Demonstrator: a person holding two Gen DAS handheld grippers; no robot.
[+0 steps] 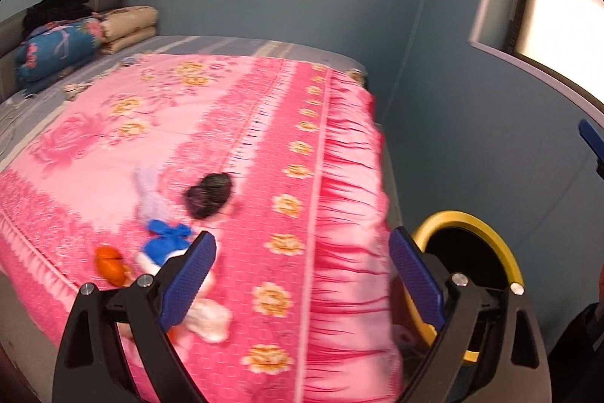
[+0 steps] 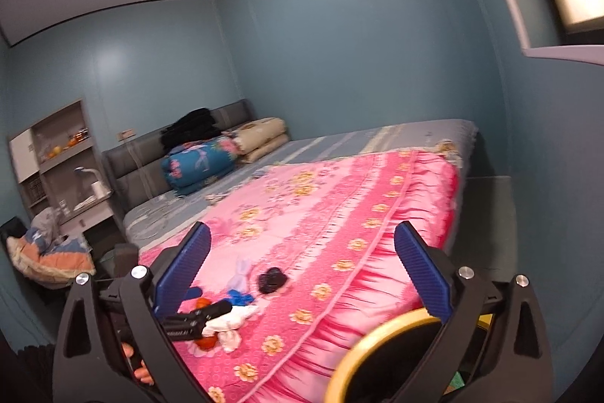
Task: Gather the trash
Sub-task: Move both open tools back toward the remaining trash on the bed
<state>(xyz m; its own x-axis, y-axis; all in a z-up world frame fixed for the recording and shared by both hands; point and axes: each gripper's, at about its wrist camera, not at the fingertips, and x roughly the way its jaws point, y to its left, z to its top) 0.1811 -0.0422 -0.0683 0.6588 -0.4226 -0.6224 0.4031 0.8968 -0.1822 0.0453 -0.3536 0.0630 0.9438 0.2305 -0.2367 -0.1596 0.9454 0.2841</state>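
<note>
Left tongs: blue ribbed pads spread wide, nothing between them, hovering over the near corner of the bed. Right tongs: also spread wide and empty, aimed across the same corner from further back and higher.

Trash is clustered on the pink floral blanket near the left pad of the left tongs:
- white crumpled tissue wad, just beside and partly behind that pad
- blue crumpled wrapper, above the tissue
- orange crumpled scrap, to the left of the blue one; another bit of orange shows under the pad
- pale lilac crumpled bag, further up
- black crumpled plastic lump, right of the lilac one

Frames are motion-blurred, so I can't tell what each piece is made of.

Yellow-rimmed round bin with black liner sits on the floor just beside the bed's corner, behind the right pad of the left tongs. The right wrist view shows its rim low between the fingers; inside is dark, contents not readable.

Progress, my read: early. All visible pieces lie on the blanket, none gripped, nothing seen in the bin. Left: pick each piece and drop it in the bin. The tissue is the closest candidate for the left tongs.
</note>
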